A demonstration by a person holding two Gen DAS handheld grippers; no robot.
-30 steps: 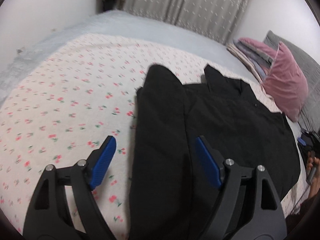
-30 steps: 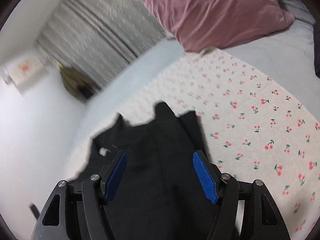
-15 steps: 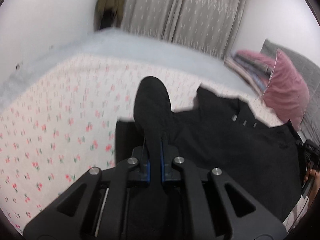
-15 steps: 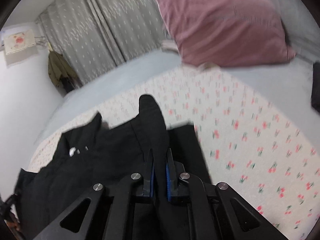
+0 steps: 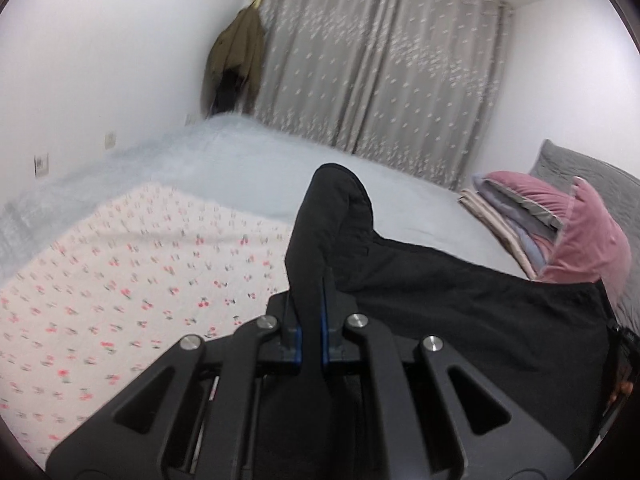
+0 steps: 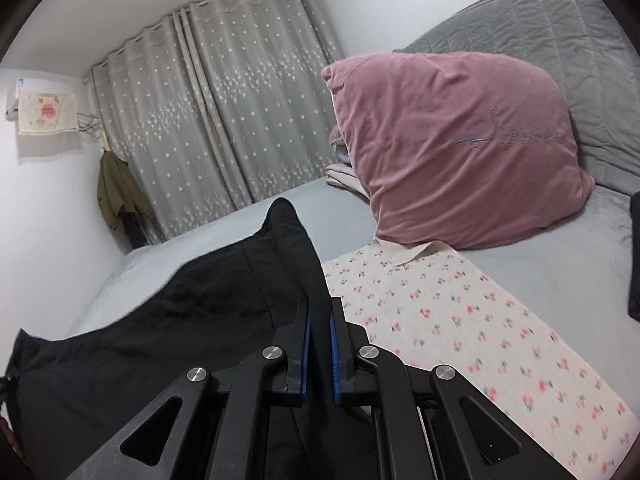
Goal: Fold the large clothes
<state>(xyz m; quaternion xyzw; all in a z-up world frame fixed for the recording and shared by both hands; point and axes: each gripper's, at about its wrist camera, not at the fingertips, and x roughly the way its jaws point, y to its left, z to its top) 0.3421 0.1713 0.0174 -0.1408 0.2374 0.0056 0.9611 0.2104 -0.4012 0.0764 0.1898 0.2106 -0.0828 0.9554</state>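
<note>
A large black garment [image 5: 460, 312] hangs stretched between my two grippers above the bed. My left gripper [image 5: 310, 316] is shut on one corner of it, and a fold of black cloth sticks up past the blue pads. My right gripper [image 6: 319, 332] is shut on the other corner of the black garment [image 6: 168, 320], which trails off to the left. The lower part of the garment is hidden behind the gripper bodies.
A cherry-print sheet [image 5: 132, 280] covers the grey bed [image 5: 240, 164]. A pink pillow [image 6: 452, 148] leans on a grey quilted headboard [image 6: 560, 28], with folded bedding [image 5: 516, 216] beside it. Grey curtains [image 6: 224, 112] and a hanging olive jacket [image 5: 236, 48] are at the back wall.
Both grippers have closed on the black garment, which lay flat on the sheet a second ago. They have since lifted it, and both views have tilted up toward the curtains.
</note>
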